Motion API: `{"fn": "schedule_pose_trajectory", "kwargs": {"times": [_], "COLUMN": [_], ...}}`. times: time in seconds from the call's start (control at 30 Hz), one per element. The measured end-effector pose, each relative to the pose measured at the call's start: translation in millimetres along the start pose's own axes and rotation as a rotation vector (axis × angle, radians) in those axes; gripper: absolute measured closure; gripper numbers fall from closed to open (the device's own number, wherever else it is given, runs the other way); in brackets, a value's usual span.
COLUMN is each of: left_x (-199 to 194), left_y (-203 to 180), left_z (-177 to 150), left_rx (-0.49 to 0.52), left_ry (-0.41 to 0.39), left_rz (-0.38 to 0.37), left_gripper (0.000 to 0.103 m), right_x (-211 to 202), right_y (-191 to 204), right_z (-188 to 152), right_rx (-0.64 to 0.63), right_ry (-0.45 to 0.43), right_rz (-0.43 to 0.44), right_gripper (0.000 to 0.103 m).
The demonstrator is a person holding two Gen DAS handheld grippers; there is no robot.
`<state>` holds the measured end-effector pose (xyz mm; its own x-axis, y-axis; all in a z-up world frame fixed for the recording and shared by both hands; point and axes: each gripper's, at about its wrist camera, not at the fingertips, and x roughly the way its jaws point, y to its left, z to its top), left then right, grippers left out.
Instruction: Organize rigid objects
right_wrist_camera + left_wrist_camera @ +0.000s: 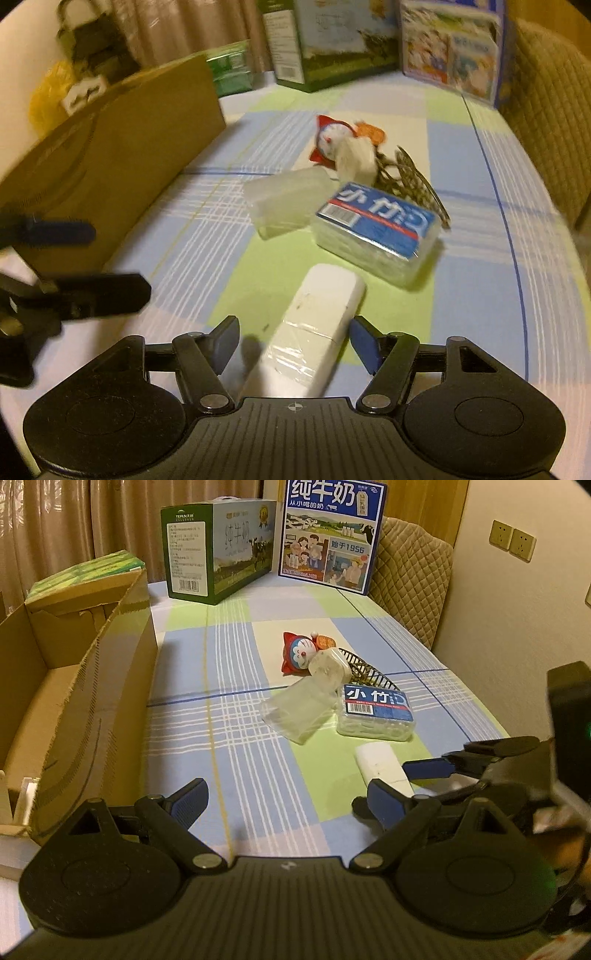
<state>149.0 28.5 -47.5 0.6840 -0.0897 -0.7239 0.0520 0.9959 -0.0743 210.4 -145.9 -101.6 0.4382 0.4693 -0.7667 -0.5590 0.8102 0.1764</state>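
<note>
A long white remote-like block (317, 325) lies on the checked tablecloth between the fingers of my right gripper (293, 343). Those jaws stand apart; the left pad is clear of it and the right pad is very close. Beyond it sit a clear box with a blue label (376, 229), a clear plastic tub (284, 206), a Doraemon toy (299, 653), a small clear case (328, 664) and a black wire basket (365, 672). My left gripper (288, 799) is open and empty over the cloth, left of the white block (380, 764). My right gripper (410, 782) enters from the right.
An open cardboard box (92, 686) stands along the table's left side. A green milk carton (218, 550) and a blue one (332, 531) stand at the back. A quilted chair back (410, 572) is at the right edge. My left gripper (85, 262) shows at the left.
</note>
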Motion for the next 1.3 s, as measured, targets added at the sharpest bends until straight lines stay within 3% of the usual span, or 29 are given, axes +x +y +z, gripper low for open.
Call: {"fn": "schedule_pose_trajectory", "kwargs": {"times": [0.1,0.17,0.23,0.43,0.67,0.8,1.07,1.3], "left_x": [-2,-2,-1,4,11,13,17,19], "left_y": [2,4,3,0,-1,-5,-7,-2], "left_z": [2,1,1,2,4,4,5,3], "left_rx": [0.002,-0.001,-0.003,0.002,-0.002,0.01,0.015,-0.004], "left_ry": [-0.005,-0.006,-0.002,0.006,0.011,0.014,0.015,0.01], "left_rz": [0.007,0.006,0.002,-0.011,-0.016,-0.022,-0.027,-0.024], "left_gripper": [0.012,0.012,0.012,0.012,0.012,0.012,0.012,0.012], "right_x": [4,3,1,-8,-23,-19,10,-4], "right_y": [13,10,6,-11,-60,-80,-92,-54], "right_z": [-6,-8,-9,-11,-8,6,27,7], "right_rx": [-0.101,-0.095,-0.081,-0.014,0.095,0.097,-0.03,-0.164], "right_ry": [-0.007,-0.012,-0.011,0.007,0.002,-0.031,-0.022,0.008], "right_rz": [-0.053,-0.064,-0.065,-0.146,-0.268,-0.282,-0.213,0.001], "right_gripper": [0.042,0.059,0.065,0.066,0.066,0.066,0.066,0.066]}}
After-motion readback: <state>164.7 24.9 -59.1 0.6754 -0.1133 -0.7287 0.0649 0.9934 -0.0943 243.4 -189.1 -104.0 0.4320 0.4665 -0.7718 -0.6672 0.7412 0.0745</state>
